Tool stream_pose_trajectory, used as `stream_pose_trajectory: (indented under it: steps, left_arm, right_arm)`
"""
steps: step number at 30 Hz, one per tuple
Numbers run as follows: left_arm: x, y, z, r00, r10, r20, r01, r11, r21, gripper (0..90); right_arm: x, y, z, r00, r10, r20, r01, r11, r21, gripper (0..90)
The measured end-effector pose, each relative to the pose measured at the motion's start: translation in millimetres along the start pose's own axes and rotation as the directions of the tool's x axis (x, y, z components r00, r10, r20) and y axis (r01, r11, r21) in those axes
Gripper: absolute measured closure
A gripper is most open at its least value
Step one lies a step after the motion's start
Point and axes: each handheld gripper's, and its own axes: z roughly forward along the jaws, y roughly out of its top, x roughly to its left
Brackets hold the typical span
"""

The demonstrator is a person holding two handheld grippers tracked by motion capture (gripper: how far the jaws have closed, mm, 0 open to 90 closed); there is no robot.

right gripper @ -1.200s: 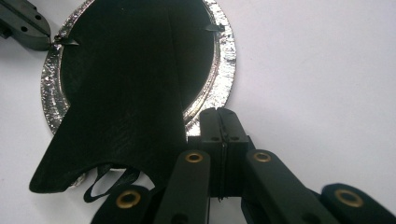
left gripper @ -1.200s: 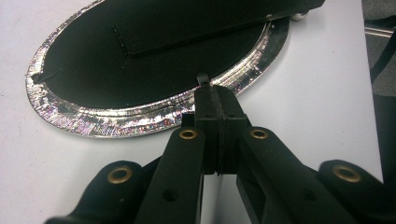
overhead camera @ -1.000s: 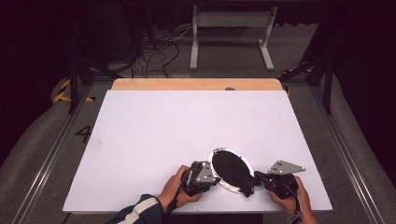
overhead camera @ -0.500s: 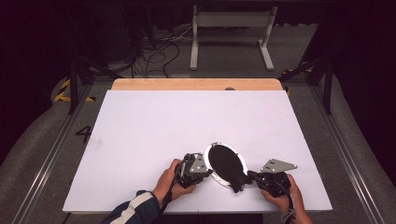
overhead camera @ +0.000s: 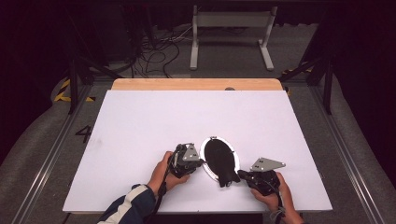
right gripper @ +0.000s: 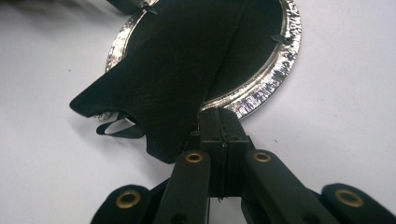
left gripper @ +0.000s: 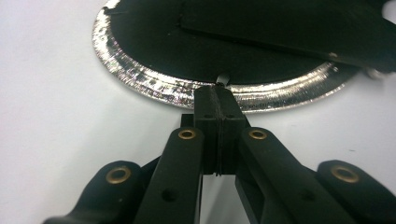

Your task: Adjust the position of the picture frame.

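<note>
An oval frame point(overhead camera: 219, 158) with a shiny silver rim point(left gripper: 140, 77) and a black back lies flat near the front of the white table point(overhead camera: 140, 121). A black stand flap point(right gripper: 173, 70) sticks out from its back toward the near edge. My left gripper point(overhead camera: 201, 163) is at the frame's left side, its jaws pressed together, and its tips point(left gripper: 217, 91) touch the rim beside a small metal tab point(left gripper: 223, 78). My right gripper point(overhead camera: 240, 175) is shut at the frame's near right end, tips point(right gripper: 223, 114) against the rim point(right gripper: 280, 70) just under the flap's edge.
A wooden strip point(overhead camera: 196, 84) runs along the table's far edge. Beyond it on the floor stand a white metal rack point(overhead camera: 231, 32) and loose cables point(overhead camera: 159, 46). Metal rails point(overhead camera: 51, 154) flank both sides of the table.
Both hands and the oval frame between them have slid a little to the left and slightly away from the near edge. Both sets of jaws stay pressed together.
</note>
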Motion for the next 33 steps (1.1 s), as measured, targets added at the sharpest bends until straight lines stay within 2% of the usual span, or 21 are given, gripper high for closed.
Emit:
stream_pose_trajectory:
  steps: [2, 5, 6, 8, 10, 12, 14, 16, 17, 18, 19, 20, 21, 22, 24, 26, 28, 30, 33]
  left_arm:
    - [2.9, -1.3, -1.3, 0.9998, -0.007, -0.016, 0.007, 1.0, 0.005, 89.5]
    - [5.1, -2.1, -3.5, 0.9997, -0.009, -0.023, 0.01, 0.9999, 0.012, 89.6]
    - [5.2, -1.3, -7.9, 0.9998, 0.004, -0.019, -0.004, 1.0, 0.004, 89.9]
    - [5.3, 4.0, -26.5, 0.9983, 0.042, -0.04, -0.044, 0.9979, -0.046, 90.0]
    - [7.9, 6.4, -45.4, 0.9981, 0.05, -0.037, -0.053, 0.9942, -0.093, 90.0]
    - [11.3, 1.6, -60.1, 0.9989, 0.032, -0.033, -0.036, 0.9928, -0.115, 90.0]
    - [14.8, -12.4, -70.8, 0.9994, 0.017, -0.03, -0.02, 0.9928, -0.118, 90.0]
    - [16.2, -28.7, -79.1, 0.9992, 0.007, -0.039, -0.011, 0.9955, -0.094, 90.0]
    - [16.2, -28.7, -79.1, 0.9992, 0.007, -0.039, -0.011, 0.9955, -0.094, 90.0]
    - [16.4, -44.9, -89.7, 0.9986, -0.006, -0.053, 0.002, 0.9965, -0.084, 90.0]
    - [16.5, -52.5, -95.5, 0.9982, -0.014, -0.058, 0.009, 0.9963, -0.086, 90.0]
    - [16.4, -60.1, -101.6, 0.9976, -0.028, -0.063, 0.023, 0.9958, -0.088, 90.0]
    - [16.4, -60.1, -101.6, 0.9976, -0.028, -0.063, 0.023, 0.9958, -0.088, 90.0]
    - [15.3, -74.7, -112.6, 0.996, -0.059, -0.067, 0.052, 0.9944, -0.092, 90.0]
    - [12.4, -87.4, -122.8, 0.9944, -0.076, -0.073, 0.07, 0.9934, -0.091, 89.9]
    - [10.8, -92.8, -127.2, 0.9939, -0.082, -0.074, 0.075, 0.9929, -0.092, 89.9]
    - [5.8, -107.5, -138.2, 0.9905, -0.101, -0.093, 0.093, 0.9921, -0.084, 89.7]
    - [4.9, -110.5, -140.6, 0.9898, -0.105, -0.096, 0.097, 0.9919, -0.082, 89.6]
    - [4.0, -123.9, -152.2, 0.9839, -0.145, -0.104, 0.136, 0.9862, -0.095, 89.7]
  right_arm:
    - [6.7, 3.5, 3.2, 0.9995, -0.023, 0.022, 0.023, 1.0, 0.006, 90.0]
    - [10.7, 6.3, 6.0, 0.9994, -0.025, 0.024, 0.024, 1.0, 0.01, 90.0]
    - [12.0, 6.9, 7.2, 0.9996, -0.02, 0.018, 0.02, 1.0, 0.006, 90.0]
    - [15.2, 7.7, 9.2, 0.9997, -0.023, 0.01, 0.023, 1.0, 0.001, 90.0]
    - [19.3, 7.5, 10.0, 0.9992, -0.04, 0.002, 0.04, 0.999, -0.004, 90.0]
    - [21.0, 7.5, 10.0, 0.999, -0.044, 0.012, 0.044, 0.999, -0.003, 90.0]
    - [21.0, 6.5, 9.1, 0.999, -0.043, 0.005, 0.044, 0.999, -0.006, 90.0]
    - [20.6, 5.3, 7.7, 0.999, -0.045, -0.003, 0.045, 0.999, -0.006, 90.0]
    - [21.0, 5.3, 7.2, 0.9988, -0.048, -0.001, 0.048, 0.999, -0.003, 90.0]
    - [21.8, 5.7, 6.3, 0.9981, -0.062, 0.001, 0.062, 0.998, 0.005, 90.0]
    - [21.7, 5.8, 5.7, 0.9973, -0.073, 0.001, 0.073, 0.997, 0.009, 90.0]
    - [20.7, 5.5, 5.0, 0.9967, -0.081, 0.01, 0.081, 0.997, 0.012, 90.0]
    - [18.3, 5.3, 4.6, 0.996, -0.084, 0.03, 0.084, 0.996, 0.013, 89.5]
    - [12.3, 5.5, 4.5, 0.9967, -0.061, 0.053, 0.06, 0.998, 0.013, 89.4]
    - [2.8, 5.5, 4.9, 0.9983, -0.009, 0.057, 0.009, 1.0, 0.006, 90.0]
    - [-0.8, 5.7, 5.6, 0.9987, 0.009, 0.051, -0.009, 1.0, 0.001, 90.0]
    - [1.5, 8.0, 8.3, 0.9979, -0.011, 0.063, 0.01, 1.0, 0.004, 90.0]
    - [3.3, 10.2, 10.9, 0.9983, -0.016, 0.057, 0.015, 1.0, 0.004, 90.0]
    - [8.3, 15.2, 16.1, 0.9983, -0.025, 0.053, 0.025, 1.0, 0.008, 90.0]
